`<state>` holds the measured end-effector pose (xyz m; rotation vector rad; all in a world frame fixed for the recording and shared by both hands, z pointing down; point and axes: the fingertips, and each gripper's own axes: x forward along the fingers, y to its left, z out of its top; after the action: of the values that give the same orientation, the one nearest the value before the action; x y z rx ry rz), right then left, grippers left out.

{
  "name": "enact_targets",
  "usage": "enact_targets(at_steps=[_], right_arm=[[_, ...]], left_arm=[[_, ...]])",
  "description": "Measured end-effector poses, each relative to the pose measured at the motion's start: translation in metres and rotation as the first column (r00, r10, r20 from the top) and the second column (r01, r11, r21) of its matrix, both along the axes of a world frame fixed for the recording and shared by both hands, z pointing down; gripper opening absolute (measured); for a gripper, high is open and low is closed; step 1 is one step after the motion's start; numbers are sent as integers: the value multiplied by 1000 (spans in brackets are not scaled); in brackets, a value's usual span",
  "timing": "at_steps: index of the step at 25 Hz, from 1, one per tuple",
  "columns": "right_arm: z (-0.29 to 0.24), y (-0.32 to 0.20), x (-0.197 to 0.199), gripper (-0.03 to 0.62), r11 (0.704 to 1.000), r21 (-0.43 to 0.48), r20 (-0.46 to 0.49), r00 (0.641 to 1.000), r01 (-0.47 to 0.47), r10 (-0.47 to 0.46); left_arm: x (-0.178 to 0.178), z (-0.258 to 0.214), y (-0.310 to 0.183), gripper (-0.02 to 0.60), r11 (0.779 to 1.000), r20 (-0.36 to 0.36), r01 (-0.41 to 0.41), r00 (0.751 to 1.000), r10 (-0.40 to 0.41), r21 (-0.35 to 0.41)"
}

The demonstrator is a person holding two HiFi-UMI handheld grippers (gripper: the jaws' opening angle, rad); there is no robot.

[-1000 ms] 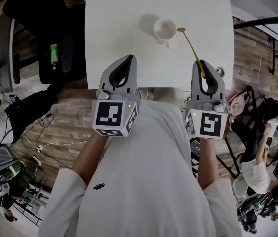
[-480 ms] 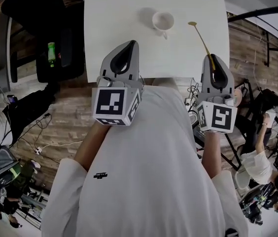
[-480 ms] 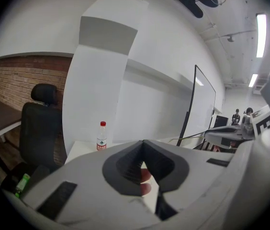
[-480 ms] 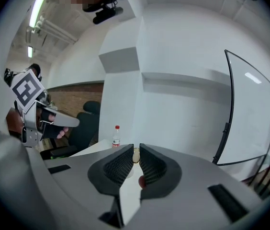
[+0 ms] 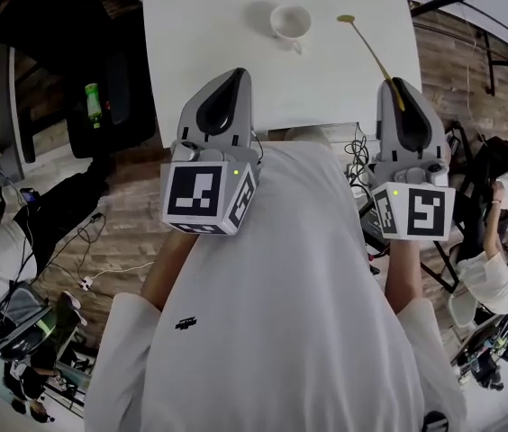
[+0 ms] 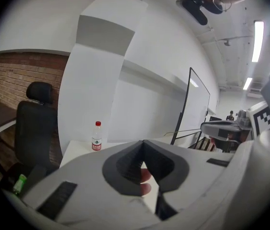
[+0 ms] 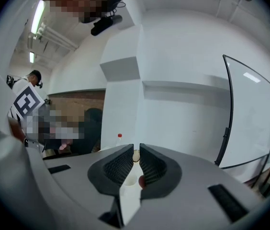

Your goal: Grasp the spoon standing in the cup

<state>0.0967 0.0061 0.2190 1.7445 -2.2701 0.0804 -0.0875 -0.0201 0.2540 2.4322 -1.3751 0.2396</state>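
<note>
In the head view a white cup (image 5: 290, 22) stands empty on the far part of the white table (image 5: 209, 52). To its right a gold spoon (image 5: 371, 50) hangs in the air with its bowl pointing away from me. My right gripper (image 5: 396, 86) is shut on its handle, level with the table's near right corner. The spoon's bowl (image 7: 135, 155) shows between the closed jaws in the right gripper view. My left gripper (image 5: 232, 76) is shut on nothing above the table's near edge, its jaws meeting at a point (image 6: 143, 143).
A water bottle (image 6: 96, 137) stands at the table's far edge. A black office chair (image 5: 65, 52) and a green bottle (image 5: 95, 104) are left of the table. A whiteboard frame (image 7: 230, 114) stands to the right. People sit around the room's edges.
My right gripper has carried the spoon to the right, farther from the cup, and drawn back toward my body. The left gripper has stayed shut in much the same place.
</note>
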Motion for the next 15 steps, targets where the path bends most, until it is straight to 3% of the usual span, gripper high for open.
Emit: enact_targets(at_steps=[15], right_arm=[[0,10,5,40,999,9,17,999,-35,35]], left_arm=[[7,-7,-3,11,999,38,-45,998,44,14]])
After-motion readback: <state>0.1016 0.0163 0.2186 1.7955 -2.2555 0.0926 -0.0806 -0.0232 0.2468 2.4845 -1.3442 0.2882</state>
